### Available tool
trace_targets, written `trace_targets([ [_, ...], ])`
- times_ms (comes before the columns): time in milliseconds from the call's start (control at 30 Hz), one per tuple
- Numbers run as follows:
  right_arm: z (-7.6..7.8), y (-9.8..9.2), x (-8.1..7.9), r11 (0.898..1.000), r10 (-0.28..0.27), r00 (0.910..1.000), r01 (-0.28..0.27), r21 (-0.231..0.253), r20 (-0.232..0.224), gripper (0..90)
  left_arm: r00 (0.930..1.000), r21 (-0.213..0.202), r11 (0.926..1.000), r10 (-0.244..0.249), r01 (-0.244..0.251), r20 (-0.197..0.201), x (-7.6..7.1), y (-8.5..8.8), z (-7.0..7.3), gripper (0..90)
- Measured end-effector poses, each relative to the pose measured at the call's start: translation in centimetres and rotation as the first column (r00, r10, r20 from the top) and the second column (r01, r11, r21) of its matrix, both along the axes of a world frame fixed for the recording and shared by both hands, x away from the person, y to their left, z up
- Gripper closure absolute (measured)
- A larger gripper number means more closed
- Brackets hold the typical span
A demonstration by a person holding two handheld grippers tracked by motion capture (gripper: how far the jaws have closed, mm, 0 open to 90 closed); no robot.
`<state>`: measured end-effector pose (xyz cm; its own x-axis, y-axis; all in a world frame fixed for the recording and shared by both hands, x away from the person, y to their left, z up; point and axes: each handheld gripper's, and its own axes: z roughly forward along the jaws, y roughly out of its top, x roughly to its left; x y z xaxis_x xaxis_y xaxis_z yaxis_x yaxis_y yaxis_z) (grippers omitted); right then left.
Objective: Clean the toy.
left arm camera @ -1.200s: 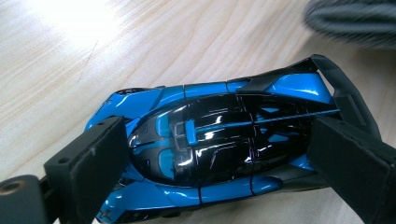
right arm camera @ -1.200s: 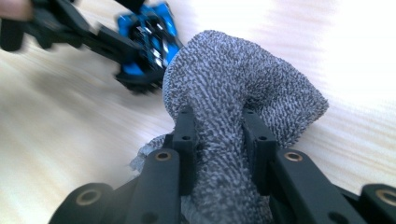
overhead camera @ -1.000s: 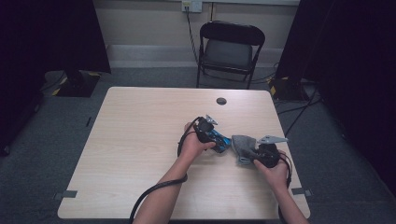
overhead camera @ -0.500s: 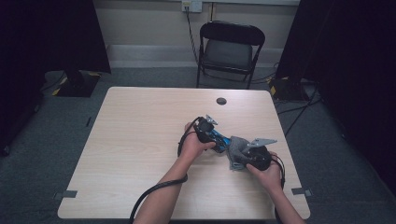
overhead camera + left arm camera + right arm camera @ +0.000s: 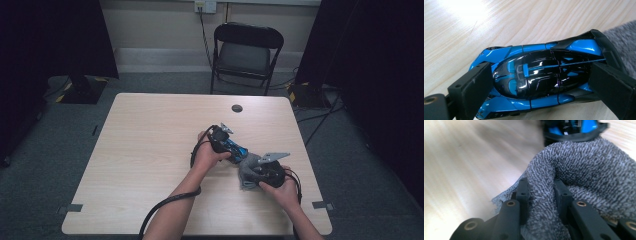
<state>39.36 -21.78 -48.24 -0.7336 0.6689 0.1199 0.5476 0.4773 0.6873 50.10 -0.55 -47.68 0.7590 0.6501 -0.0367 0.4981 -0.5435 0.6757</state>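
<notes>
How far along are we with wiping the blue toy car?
Done: left gripper clamps the blue toy car on the table; right gripper is shut on the grey cloth. In hand: cloth meets the car's end. Left: probably the roof, which shows bare.

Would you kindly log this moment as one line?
left tongs: shut on toy car | right tongs: shut on grey cloth | cloth against car's end | table

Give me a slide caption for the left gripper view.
Left gripper clamps a blue and black toy car on the wooden table, grey cloth alongside.
</notes>
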Motion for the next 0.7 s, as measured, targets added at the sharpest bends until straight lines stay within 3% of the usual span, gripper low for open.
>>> trace_targets([
  [700, 0.4, 2.5, -1.4, 0.989, 0.146, 0.9887, -0.146, 0.010, -0.032, 71.1, 1.0000, 0.004, 1.0000, 0.001, -0.001, -0.002, 0.0, 0.0, 0.0, 5.2],
])
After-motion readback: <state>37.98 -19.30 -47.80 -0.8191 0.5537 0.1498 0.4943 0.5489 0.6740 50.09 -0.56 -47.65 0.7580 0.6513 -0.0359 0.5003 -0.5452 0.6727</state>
